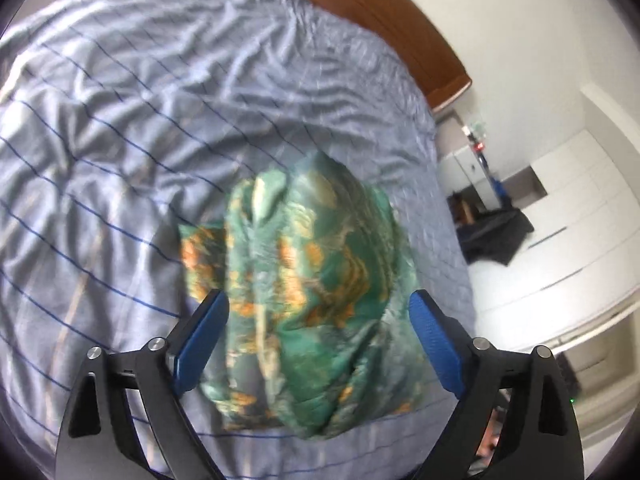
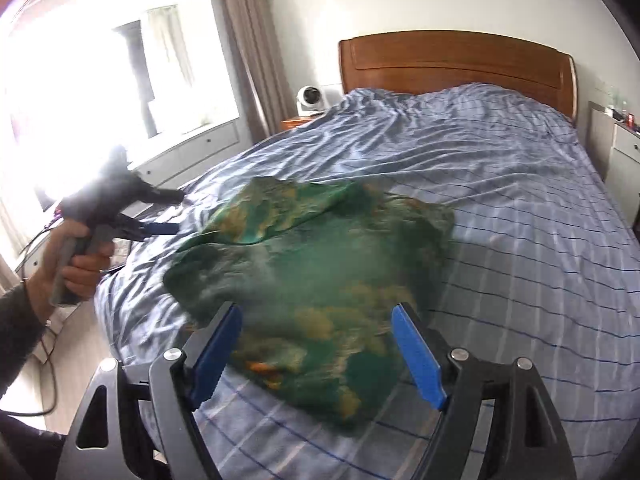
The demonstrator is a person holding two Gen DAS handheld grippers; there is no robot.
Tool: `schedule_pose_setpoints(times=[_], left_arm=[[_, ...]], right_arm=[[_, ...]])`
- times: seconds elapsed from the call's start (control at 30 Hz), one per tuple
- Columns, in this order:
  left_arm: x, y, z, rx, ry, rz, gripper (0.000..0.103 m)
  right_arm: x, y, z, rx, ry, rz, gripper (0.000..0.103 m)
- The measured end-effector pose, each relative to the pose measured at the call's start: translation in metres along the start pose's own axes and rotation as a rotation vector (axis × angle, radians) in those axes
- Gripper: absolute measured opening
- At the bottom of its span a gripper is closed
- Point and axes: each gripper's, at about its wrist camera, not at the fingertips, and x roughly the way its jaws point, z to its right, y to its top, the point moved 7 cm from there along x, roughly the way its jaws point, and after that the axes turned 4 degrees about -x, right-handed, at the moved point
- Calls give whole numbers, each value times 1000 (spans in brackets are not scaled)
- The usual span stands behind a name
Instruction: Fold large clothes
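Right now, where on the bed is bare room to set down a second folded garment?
Bare blue striped bedspread runs from the green patterned garment up to the wooden headboard, and to the garment's right. It is crowded at the near edge, where the left gripper and right gripper flank the garment.

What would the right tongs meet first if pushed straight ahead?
Most likely the green patterned garment, lying bunched on the blue striped bedsheet directly between the open right tongs. Blur leaves the gap unclear.
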Motion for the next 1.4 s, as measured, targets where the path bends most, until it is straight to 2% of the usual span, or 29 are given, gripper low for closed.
schedule_pose_setpoints(times=[0.07,0.13,0.17,0.23,0.37,0.47,0.57,0.63,0.67,0.77,0.83,0.9,0.97,1.03,1.13,1.3,1.33,1.4], left_arm=[[26,-1,1,1,52,-54,92],[50,-6,-9,5,137,-90,91],[64,-10,-22,16,224,-114,91],[73,-18,-40,7,272,-129,96],[81,-28,-63,-65,202,-151,103],[91,-29,-71,-69,174,-174,103],[105,-29,-76,-107,82,-226,103],[114,-29,-81,-140,12,-253,103],[119,-30,-83,-167,-29,-261,103],[123,-31,-84,-186,-61,-253,103],[120,-34,-76,-163,-53,-247,89],[109,-32,-62,-117,-29,-231,67],[100,-30,-45,-64,-12,-221,64],[94,-25,-27,-24,-5,-207,64],[95,-3,7,17,-30,-164,64],[129,46,56,69,-52,-105,65],[142,56,61,69,-49,-94,66],[159,63,59,62,-30,-93,79]], right_arm=[[7,-2,11,26,-31,-20,79],[17,-4,20,89,-8,-35,79],[25,-7,25,129,6,-52,79],[43,-15,41,215,32,-102,80],[74,-35,76,394,120,-173,79],[111,-56,99,560,256,-245,80],[140,-64,102,693,460,-251,80],[155,-67,102,758,528,-257,88],[163,-65,101,783,550,-252,88],[177,-54,88,724,525,-270,89],[175,-44,72,570,455,-293,86],[164,-32,58,413,401,-273,76],[149,-19,49,316,372,-234,70],[135,-4,44,248,352,-185,68],[117,18,53,227,337,-105,69],[115,58,101,222,317,-29,69],[122,64,111,233,317,-26,69],[140,69,133,288,329,-44,69]])
